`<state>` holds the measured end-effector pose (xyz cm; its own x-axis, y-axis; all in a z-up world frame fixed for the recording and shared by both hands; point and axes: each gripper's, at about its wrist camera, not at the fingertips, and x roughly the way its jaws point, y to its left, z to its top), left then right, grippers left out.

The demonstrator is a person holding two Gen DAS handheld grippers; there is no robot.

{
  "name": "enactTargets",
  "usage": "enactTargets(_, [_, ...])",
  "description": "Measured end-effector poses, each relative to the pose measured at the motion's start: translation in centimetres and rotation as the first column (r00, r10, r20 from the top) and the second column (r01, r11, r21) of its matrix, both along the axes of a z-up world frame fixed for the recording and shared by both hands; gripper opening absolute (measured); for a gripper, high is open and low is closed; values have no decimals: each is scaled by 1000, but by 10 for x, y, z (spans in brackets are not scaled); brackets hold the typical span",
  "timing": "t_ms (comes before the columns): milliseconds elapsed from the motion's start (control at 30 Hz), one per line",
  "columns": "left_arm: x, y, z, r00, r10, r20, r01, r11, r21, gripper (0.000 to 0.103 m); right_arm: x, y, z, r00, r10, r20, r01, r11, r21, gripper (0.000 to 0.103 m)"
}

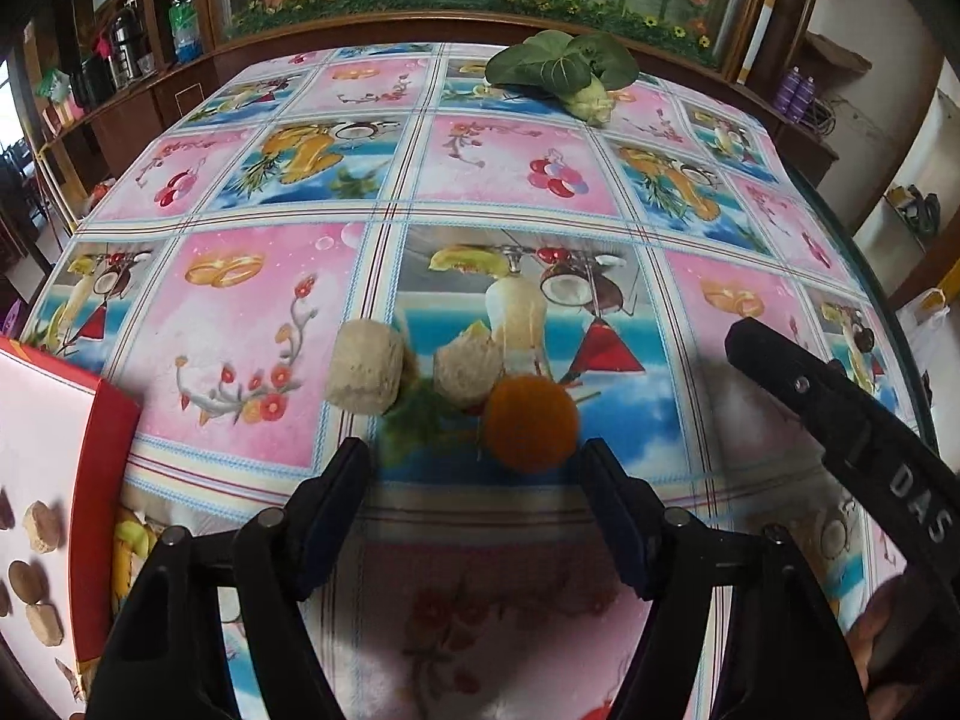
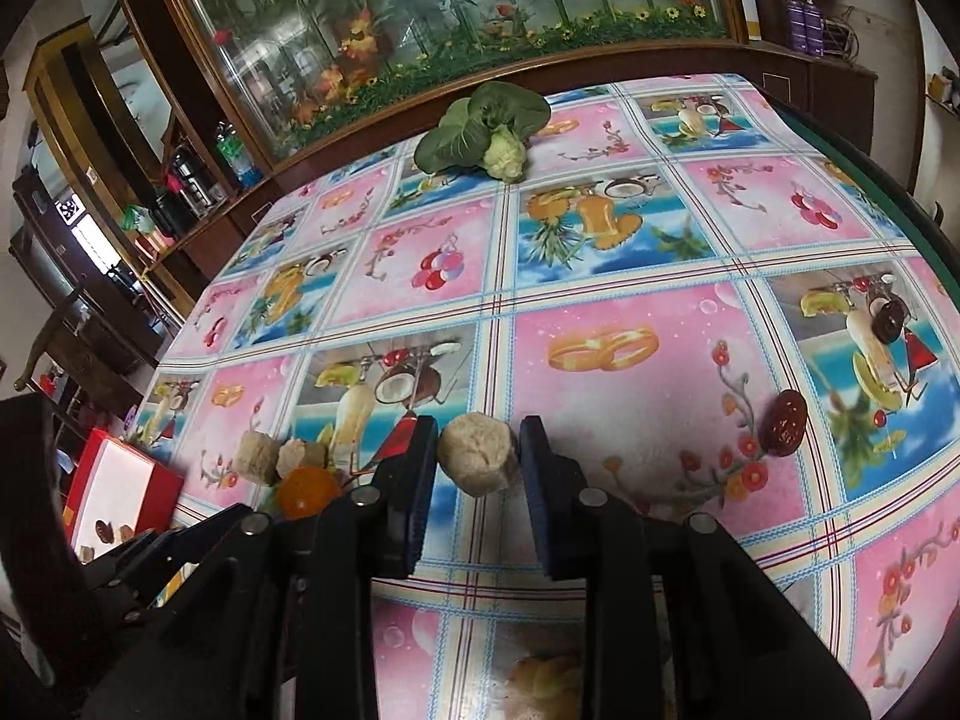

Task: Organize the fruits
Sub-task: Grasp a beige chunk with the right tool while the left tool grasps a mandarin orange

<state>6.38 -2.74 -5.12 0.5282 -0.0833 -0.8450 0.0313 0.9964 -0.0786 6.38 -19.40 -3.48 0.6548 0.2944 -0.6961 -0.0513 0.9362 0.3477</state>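
In the left wrist view my left gripper (image 1: 474,462) is open and empty, just short of an orange fruit (image 1: 531,423) and two pale beige chunks (image 1: 366,372) (image 1: 468,369) on the patterned tablecloth. In the right wrist view my right gripper (image 2: 478,450) is shut on a third beige chunk (image 2: 477,459), held between the blue pads just above the cloth. The same orange fruit (image 2: 307,491) and two chunks (image 2: 258,456) lie to its left. A dark red date (image 2: 783,423) lies to the right.
A leafy green vegetable (image 1: 564,72) (image 2: 486,135) lies at the table's far edge. A red-and-white box (image 1: 42,480) (image 2: 120,492) stands at the near left. A wooden cabinet with a painted glass panel (image 2: 420,30) runs behind the table.
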Motion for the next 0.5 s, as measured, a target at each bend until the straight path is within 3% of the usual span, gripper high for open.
enactTargets(100, [5,-6,0,1000,-6,14,6,1000,15,64,-1,0,2,1000,5,7,-5,1000,11,30])
enactTargets(167, [7,-10,0,999,-15,32,14,999,31,50,-1,0,3,1000,9,12,-9,1000,13,30])
enactTargets(333, [5,-14,1,997,-56,47,55,998,29,30,-2,-2,3,1000,4,13,-4,1000,13,30])
enactTargets(500, [0,-9,2,997,-64,41,63,998,11,30,-2,-3,4,1000,8,17,-8,1000,12,30])
